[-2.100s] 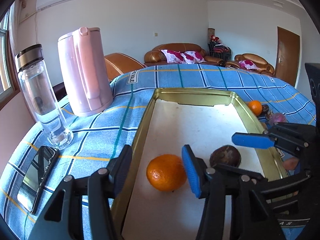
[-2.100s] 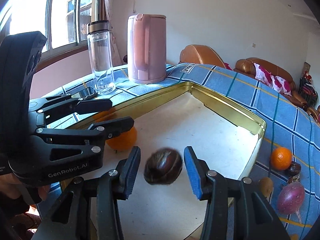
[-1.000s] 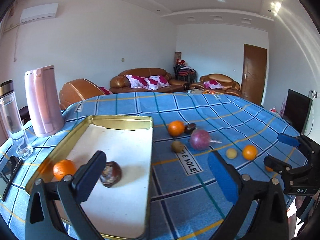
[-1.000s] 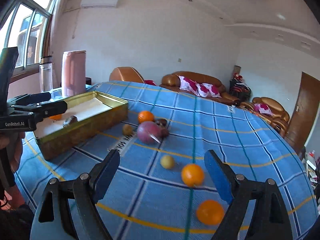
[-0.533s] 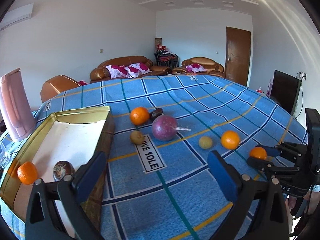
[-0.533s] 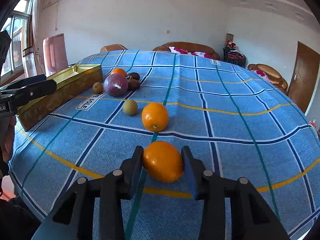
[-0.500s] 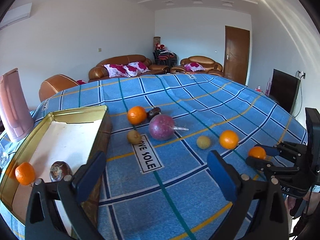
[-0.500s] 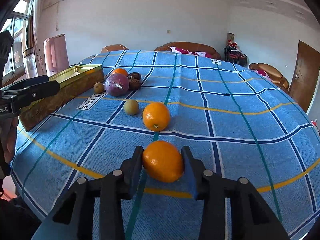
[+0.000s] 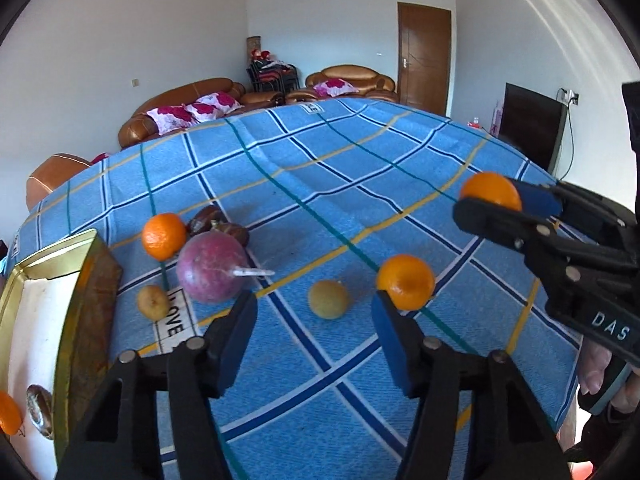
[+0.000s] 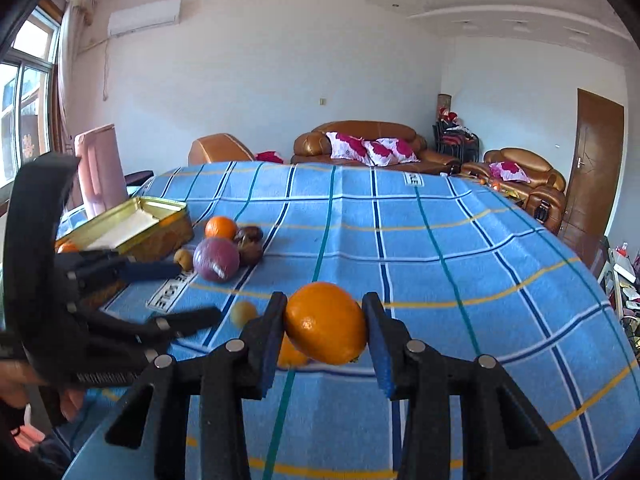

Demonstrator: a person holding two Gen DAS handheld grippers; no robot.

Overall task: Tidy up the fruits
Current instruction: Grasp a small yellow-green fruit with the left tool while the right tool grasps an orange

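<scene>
My right gripper point(image 10: 325, 312) is shut on an orange point(image 10: 326, 330) and holds it above the blue checked cloth; the left wrist view shows the same orange point(image 9: 490, 192) at the right. My left gripper point(image 9: 314, 320) hovers low over the cloth, its jaws closing with nothing pressed between them. A small yellow-green fruit point(image 9: 329, 298) lies just ahead of its tips, and a second orange point(image 9: 405, 281) sits beside the right fingertip. Further left are a purple fruit point(image 9: 212, 266), a third orange point(image 9: 164, 236), dark fruits point(image 9: 218, 224) and a small brown fruit point(image 9: 153, 301).
A gold tray point(image 9: 64, 320) stands at the left, holding an orange point(image 9: 8, 416) and a dark fruit point(image 9: 40, 404). A pink kettle point(image 10: 100, 168) stands behind the tray point(image 10: 160, 216). The cloth drops off at the table's near and right edges. Sofas line the far wall.
The right gripper shut on an orange and lifted it off the cloth. The left gripper swung right, away from the tray, toward the small yellow-green fruit, and its jaws have narrowed.
</scene>
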